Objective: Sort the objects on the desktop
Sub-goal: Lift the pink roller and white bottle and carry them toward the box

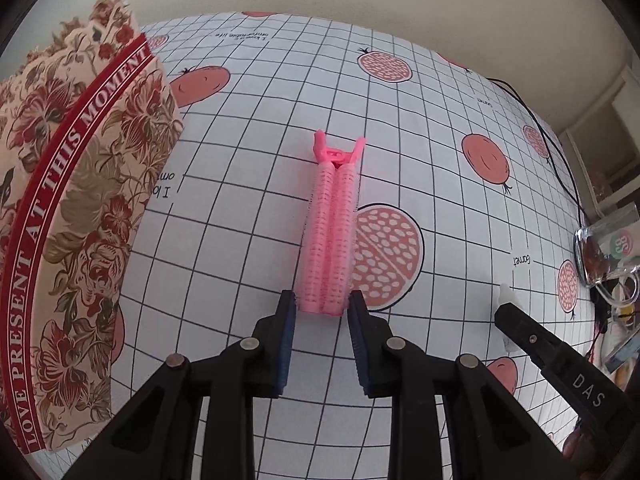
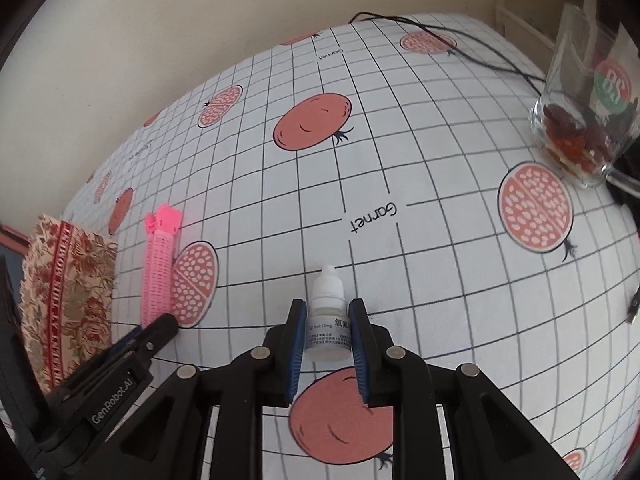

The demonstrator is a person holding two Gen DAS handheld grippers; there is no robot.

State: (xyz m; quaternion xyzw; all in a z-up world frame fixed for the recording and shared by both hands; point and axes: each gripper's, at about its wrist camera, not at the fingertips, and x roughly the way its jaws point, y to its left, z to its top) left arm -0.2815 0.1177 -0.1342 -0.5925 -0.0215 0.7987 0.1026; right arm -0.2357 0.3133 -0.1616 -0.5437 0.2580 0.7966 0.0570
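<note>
A pink hair-roller clip (image 1: 330, 224) lies on the checked tablecloth, lengthwise away from me. My left gripper (image 1: 322, 300) is open, its blue pads either side of the clip's near end. The clip also shows in the right wrist view (image 2: 160, 268), with the left gripper (image 2: 160, 326) at its near end. A small white dropper bottle (image 2: 328, 316) lies between the pads of my right gripper (image 2: 327, 308), which is closed against its sides. In the left wrist view the right gripper (image 1: 505, 314) shows at the right with the bottle tip (image 1: 505, 292).
A floral box (image 1: 68, 200) reading "LOVE PRESENT AT THIS MOMENT" stands at the left and shows in the right wrist view (image 2: 64, 296). A glass mug (image 2: 580, 120) with red pieces stands at the far right. A black cable (image 2: 460, 40) runs along the back.
</note>
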